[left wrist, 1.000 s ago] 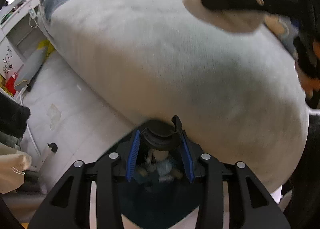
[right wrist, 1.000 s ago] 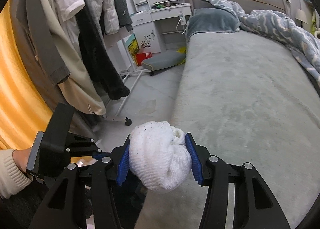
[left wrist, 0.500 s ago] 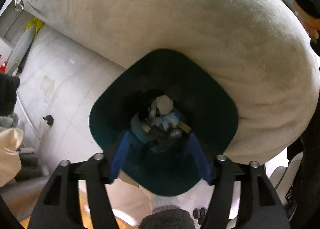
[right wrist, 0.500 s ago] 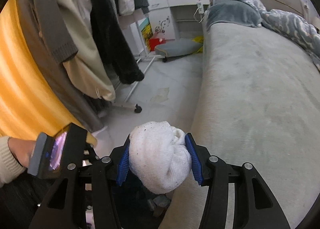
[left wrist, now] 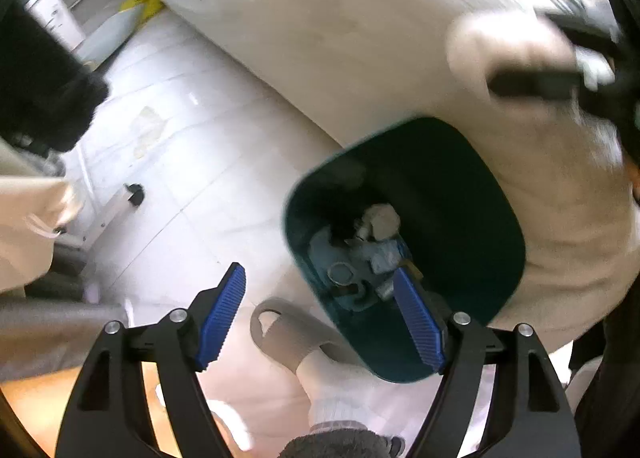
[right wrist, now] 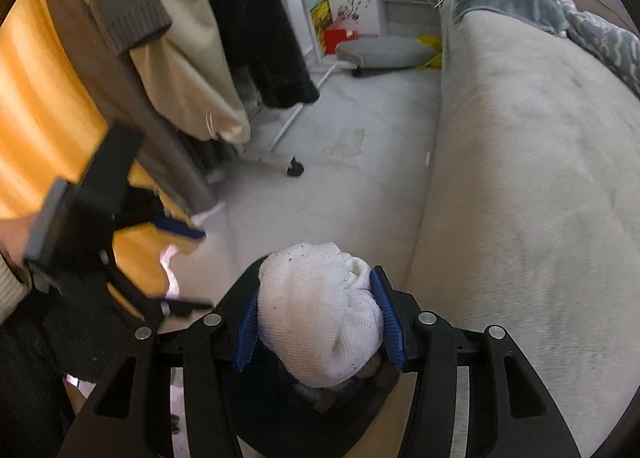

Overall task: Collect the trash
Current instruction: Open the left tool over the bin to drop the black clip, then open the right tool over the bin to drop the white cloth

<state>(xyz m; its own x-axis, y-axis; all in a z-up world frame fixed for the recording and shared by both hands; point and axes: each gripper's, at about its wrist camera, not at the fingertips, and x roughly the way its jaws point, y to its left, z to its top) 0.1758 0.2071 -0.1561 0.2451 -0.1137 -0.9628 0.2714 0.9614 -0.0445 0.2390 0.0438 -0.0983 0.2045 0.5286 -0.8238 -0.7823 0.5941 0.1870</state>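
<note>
A dark green trash bin (left wrist: 460,178) stands on the floor against the bed, with several scraps of trash (left wrist: 372,254) at its bottom. My left gripper (left wrist: 320,272) hangs over the bin's near left rim; its jaws are opening and nothing is between the blue pads (left wrist: 222,314). My right gripper (right wrist: 318,322) is shut on a balled white cloth wad (right wrist: 320,310) flecked with dark specks, held just above the bin (right wrist: 280,418). The right wrist view shows the left gripper (right wrist: 188,266) blurred at left. In the left wrist view the wad (left wrist: 516,46) is a blur at upper right.
A bed with a grey cover (right wrist: 540,178) fills the right side. A clothes rack with hanging garments (right wrist: 256,38) and a castor (right wrist: 295,169) stands at left on the tiled floor (left wrist: 168,162). A person's foot in a white sock and grey slipper (left wrist: 288,334) is beside the bin.
The left jaws held a black round thing over the bin; they have spread and it is gone from between them. Both grippers have sunk toward the bin. The right grip on the wad is unchanged.
</note>
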